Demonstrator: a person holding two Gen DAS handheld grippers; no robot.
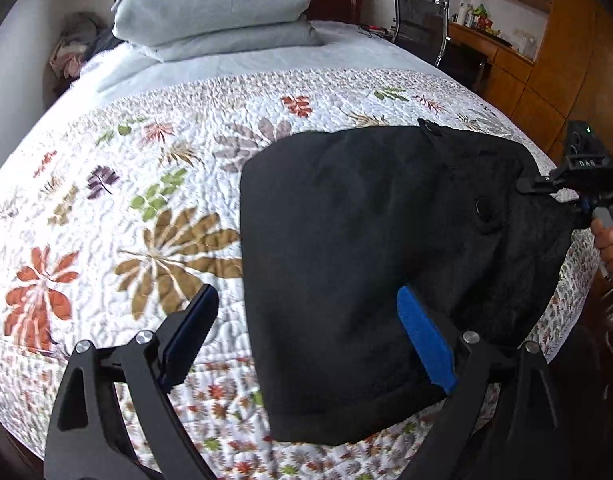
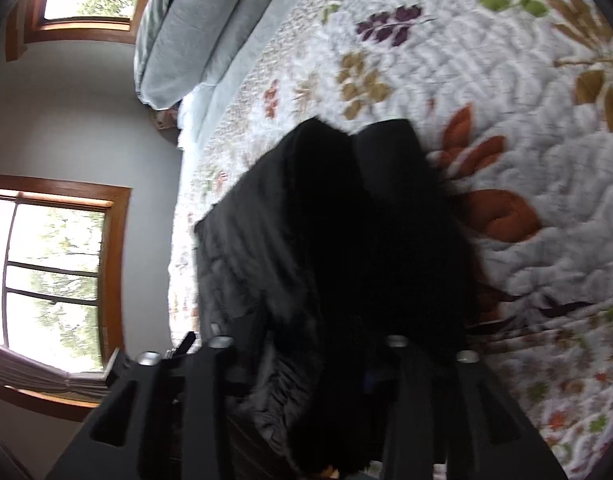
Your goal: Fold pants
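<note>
The black pants lie folded into a thick pad on the flowered quilt of the bed, toward its near right side, with a button and the zipper end showing on the upper layer.

The left gripper points steeply down at the bed from the near edge. Its jaws are spread wide and grasp nothing: the left blue pad hangs over bare quilt, the right blue pad over the near part of the pants, with the left edge of the pants running up between them.

The right gripper comes in from the right side of the bed, held by a hand wrapped around its grey handle, angled downward toward the pants. From the left wrist view its black tip sits at the right edge of the cloth. In the right wrist view the picture is blurred and rolled on its side; the black fabric fills the gap between the two fingers, which stand partly apart. Whether the pads press the cloth I cannot tell, since the dark fabric hides them.

At the head of the bed grey bedding is stacked.
</note>
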